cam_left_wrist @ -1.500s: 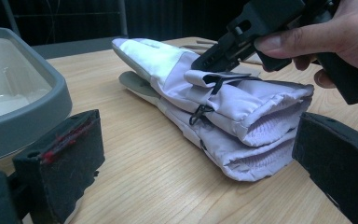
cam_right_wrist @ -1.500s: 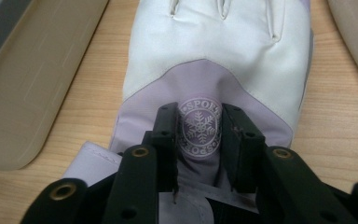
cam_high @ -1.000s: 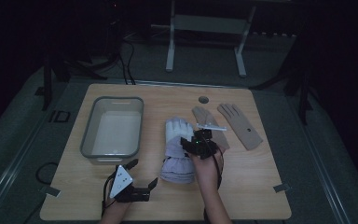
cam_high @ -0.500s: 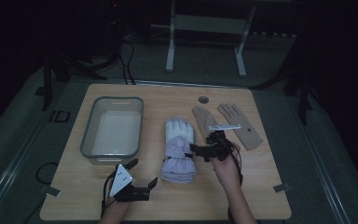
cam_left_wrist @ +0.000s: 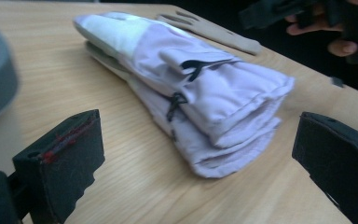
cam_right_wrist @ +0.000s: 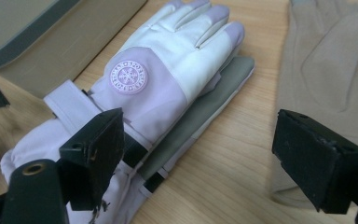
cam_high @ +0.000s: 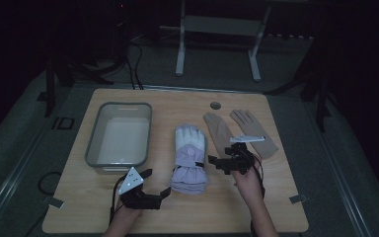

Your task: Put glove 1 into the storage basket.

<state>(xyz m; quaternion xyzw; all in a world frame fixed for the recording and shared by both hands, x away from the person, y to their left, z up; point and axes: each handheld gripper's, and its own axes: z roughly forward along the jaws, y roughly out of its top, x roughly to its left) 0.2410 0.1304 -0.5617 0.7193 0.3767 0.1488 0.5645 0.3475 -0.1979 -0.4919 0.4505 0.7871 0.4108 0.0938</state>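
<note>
**Two open grippers beside a stacked pair of lilac gloves**

The wooden table (cam_high: 177, 217) carries everything. On its left part stands a grey plastic bin (cam_high: 94, 143) with a pale inside. In the middle of the table lies a pair of lilac and white winter gloves (cam_high: 189, 157), one stacked on the other, with the fingers pointing away from the person and the cuffs toward the person. The right gripper view shows a round pink badge (cam_right_wrist: 128, 76) on the back of the upper glove, and the grey palm of the lower glove shows from under it. To the right of this pair, two thin beige gloves (cam_high: 246, 132) lie flat side by side.

The right gripper (cam_high: 225, 163) is between the lilac pair and the beige gloves, just above the table. Its jaws have just been opening and now stand wide apart; nothing is between the pads, only bare wood, with the lilac pair at one side and a beige glove at the other. The left gripper (cam_high: 155, 183) rests near the front edge of the table, close to the cuffs of the lilac pair. Its jaws are also wide apart and grip nothing.
</note>
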